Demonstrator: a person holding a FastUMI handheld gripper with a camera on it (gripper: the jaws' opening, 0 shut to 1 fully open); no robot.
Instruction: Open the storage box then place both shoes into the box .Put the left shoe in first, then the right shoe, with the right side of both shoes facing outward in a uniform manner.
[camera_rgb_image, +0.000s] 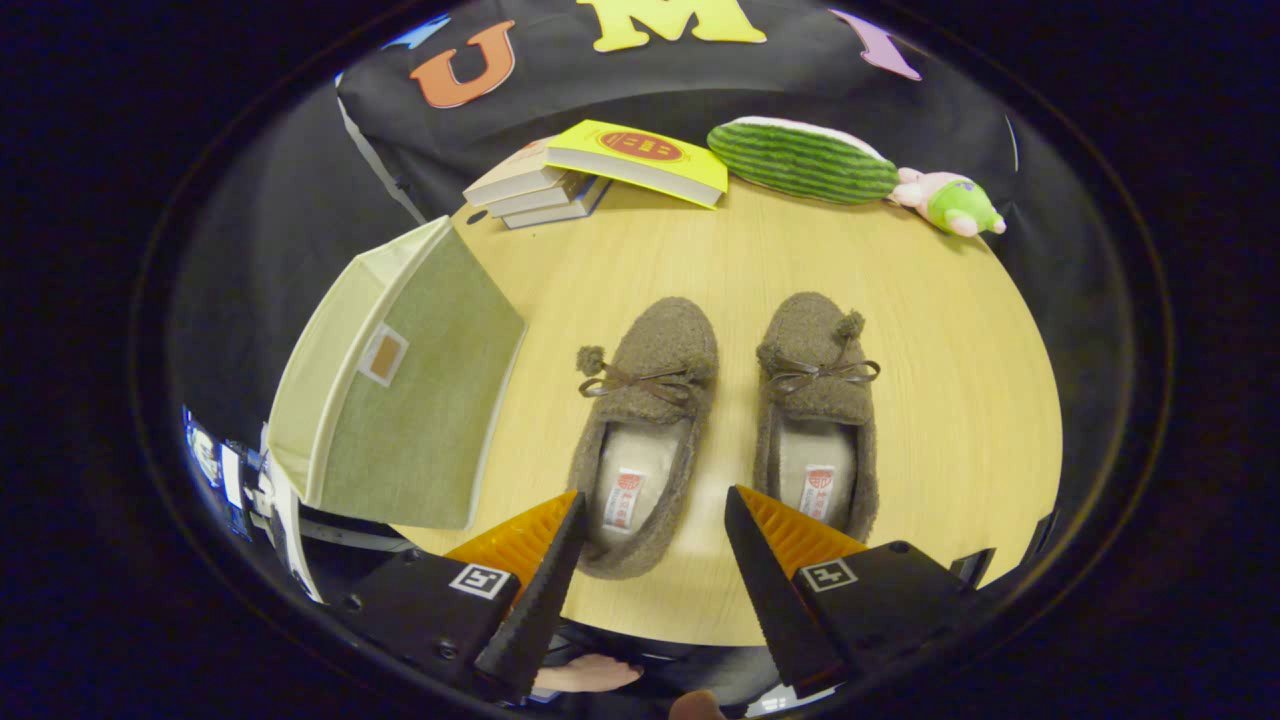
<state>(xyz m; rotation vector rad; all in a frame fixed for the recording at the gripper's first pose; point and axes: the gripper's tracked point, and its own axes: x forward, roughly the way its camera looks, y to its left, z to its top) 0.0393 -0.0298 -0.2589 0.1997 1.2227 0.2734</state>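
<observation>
Tongs (655, 545) held wide open, empty, above left shoe (645, 425) heel. Storage box (400, 385) lid closed: approach advised toward box first, lid edge gripped squarely, shoes left undisturbed.

desk (930, 400): round, light wood, carrying everything
centre: two fuzzy brown shoes (645, 420) (818, 410) lying side by side
left edge: green storage box (400, 390) sitting closed
far edge: book stack (535, 185), yellow book (640, 160), watermelon plush (800, 160), small pink-green toy (950, 203) resting
</observation>
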